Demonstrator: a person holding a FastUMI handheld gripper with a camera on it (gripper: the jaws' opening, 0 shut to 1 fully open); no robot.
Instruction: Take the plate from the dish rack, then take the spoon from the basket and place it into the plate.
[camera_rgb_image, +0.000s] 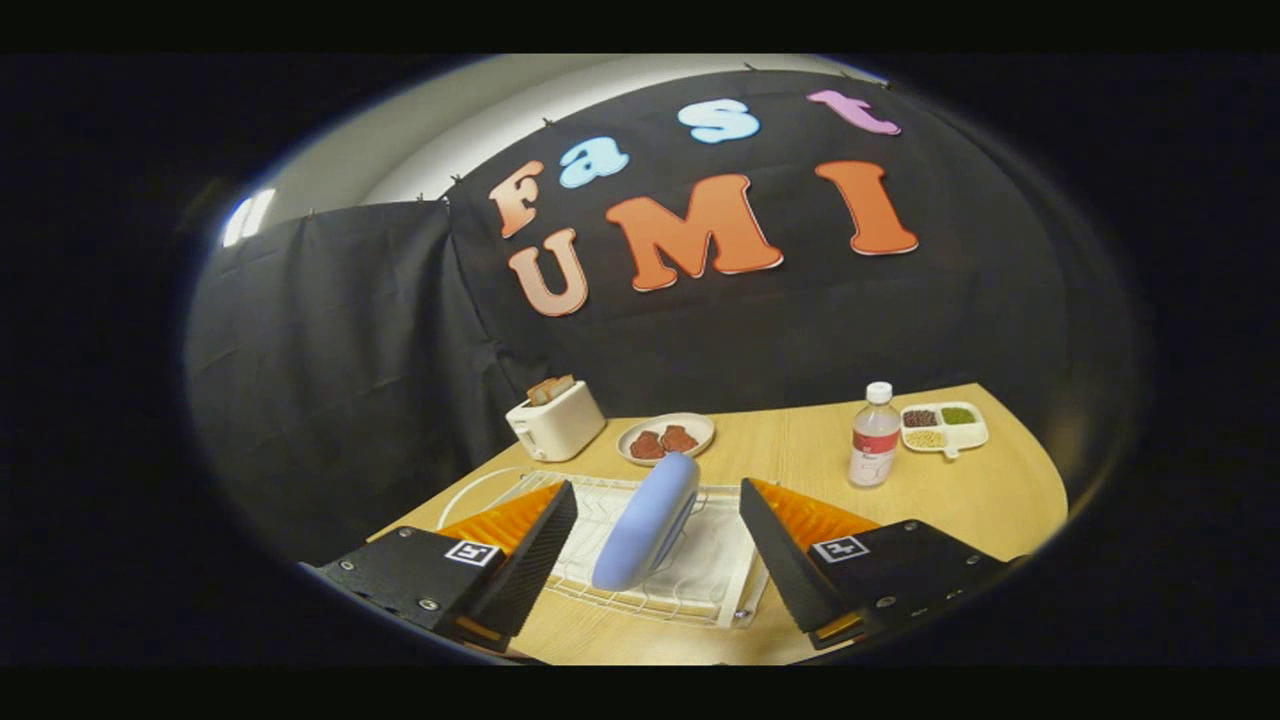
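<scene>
On the wooden desk (800, 440), going from left to right, a white toaster (556, 420) stands at the back against the black cloth wall, with slices of toast poking out of its top. Just right of it sits a small round plate (665, 438) holding two brown pieces of food. Nearer the fingers, a white wire dish rack (700, 585) lies on the desk, and a light blue plate (647, 522) stands on edge in it, leaning a little toward the right. A thin white curved rim shows on the desk at the rack's left rear corner; what it belongs to cannot be told. Further right, well apart from the rack, a clear bottle (874, 436) with a white cap stands upright; its label is red and white, but the writing on it is too small to read. Just beside the bottle, toward the back right, a white divided tray (944, 427) holds dark, green and pale yellow grains in separate compartments.

The gripper (655, 560) hovers over the near side of the rack with its fingers spread wide and nothing held between them. The blue plate stands in the gap between the two fingers, touching neither. Each finger carries a small square black-and-white marker on its top.
</scene>
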